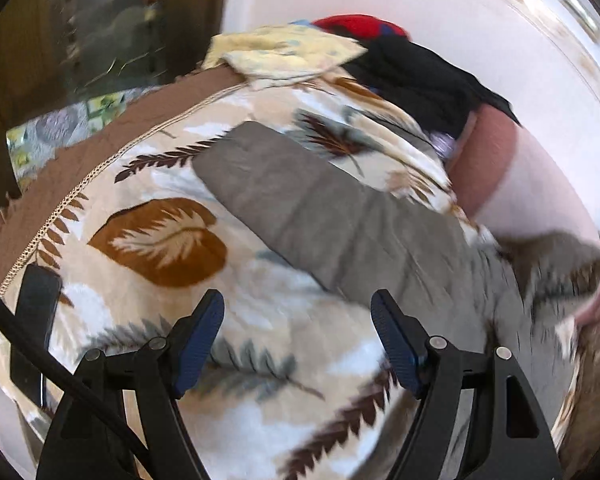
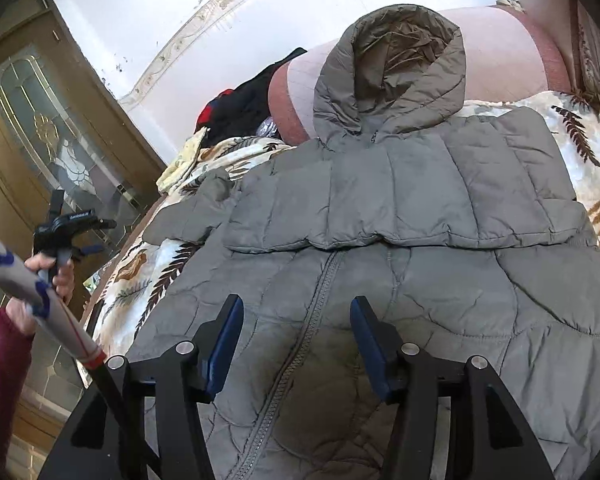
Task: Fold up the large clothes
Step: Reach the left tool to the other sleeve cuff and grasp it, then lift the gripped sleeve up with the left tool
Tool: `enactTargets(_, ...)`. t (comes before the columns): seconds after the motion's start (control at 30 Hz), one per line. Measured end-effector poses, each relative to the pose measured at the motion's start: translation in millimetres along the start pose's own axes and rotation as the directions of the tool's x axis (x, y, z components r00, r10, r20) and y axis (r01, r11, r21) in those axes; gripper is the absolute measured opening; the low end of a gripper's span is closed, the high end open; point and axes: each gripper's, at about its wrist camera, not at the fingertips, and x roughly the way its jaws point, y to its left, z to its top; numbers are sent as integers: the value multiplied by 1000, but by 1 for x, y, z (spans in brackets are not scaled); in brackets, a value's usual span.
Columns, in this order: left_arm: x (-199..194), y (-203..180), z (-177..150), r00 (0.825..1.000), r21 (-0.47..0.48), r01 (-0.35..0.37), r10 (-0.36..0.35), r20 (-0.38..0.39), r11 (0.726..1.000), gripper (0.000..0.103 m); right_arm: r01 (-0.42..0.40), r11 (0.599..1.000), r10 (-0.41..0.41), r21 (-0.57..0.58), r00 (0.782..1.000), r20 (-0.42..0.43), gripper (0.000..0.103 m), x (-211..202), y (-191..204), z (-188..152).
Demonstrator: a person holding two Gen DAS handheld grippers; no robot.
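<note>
— Fingers on both tools stood apart with nothing between them, didn't they?

— Yes. Left gripper [image 1: 298, 334] hung released above the leaf-print blanket [image 1: 148, 240], its blue pads [image 1: 198, 354] clear of any cloth. Right gripper [image 2: 296, 344] was likewise spread, poised over the grey padded jacket [image 2: 400, 280], the zip [image 2: 300, 344] running down between its fingers, though I could not tell whether the tips touched the fabric.

— Where did the jacket lie?

— Spread on the blanket. The right wrist view showed it nearly whole: its upper part folded down across the body, the hood [image 2: 392, 64] propped against the pink headboard [image 2: 496, 48]. The left wrist view, blurred, caught only one sleeve [image 1: 320, 204] stretched diagonally over the blanket.

— Anything one camera had alone?

— The left one showed a yellow cloth [image 1: 284, 54] and red and black garments [image 1: 400, 68] heaped at the far end, and a dark flat object [image 1: 34, 320] near the blanket's edge. The right one showed the person's hand [image 2: 54, 272] gripping the left tool's handle out past the bed's edge, a maroon sleeve [image 2: 0, 372], and a glazed wooden door [image 2: 40, 120].
</note>
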Motion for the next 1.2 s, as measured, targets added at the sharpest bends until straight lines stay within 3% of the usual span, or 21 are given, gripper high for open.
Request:
enactTargets(0.1,21,20,21,1000,-67,3,-4,-10,998,75,-10,1000,11,13,1000,-22,60,7,-3,0)
enactTargets(0.27,55,50,50,997,-173,77,-74,23,982,75,-7,1000,7,6,999,-42,60,17,-2,0)
enactTargets(0.43,83,66,68,993,-222,115,-103,65,968,70,6,1000,-6,4,998,-65,60,27,-4,-4)
enactTargets(0.67,126,92,78,988,-298,150,-136,68,943,69,15,1000,-14,14,996,-91,60,38,-6,-7)
enactTargets(0.77,140,101,81,979,-340,203,-182,95,918,69,14,1000,-12,16,995,-98,60,42,-6,-8)
enactTargets(0.9,163,101,80,980,-365,197,-183,74,910,69,19,1000,-17,17,994,-106,60,46,-6,-8)
enactTargets(0.93,167,100,78,982,-367,191,-173,81,911,67,22,1000,-20,18,994,-107,60,47,-6,-8)
enactTargets(1.0,163,94,76,984,-340,167,-133,121,926,43,23,1000,-20,20,994,-109,60,48,-7,-8)
enactTargets(1.03,163,91,76,985,-320,154,-121,121,935,17,24,999,-22,21,994,-110,60,48,-7,-7)
enactTargets(1.07,163,91,76,984,-309,161,-128,124,937,12,26,999,-24,22,994,-110,60,49,-7,-7)
enactTargets(1.2,141,85,78,977,-271,166,-122,172,948,12,37,999,-34,32,995,-90,60,45,-10,-4)
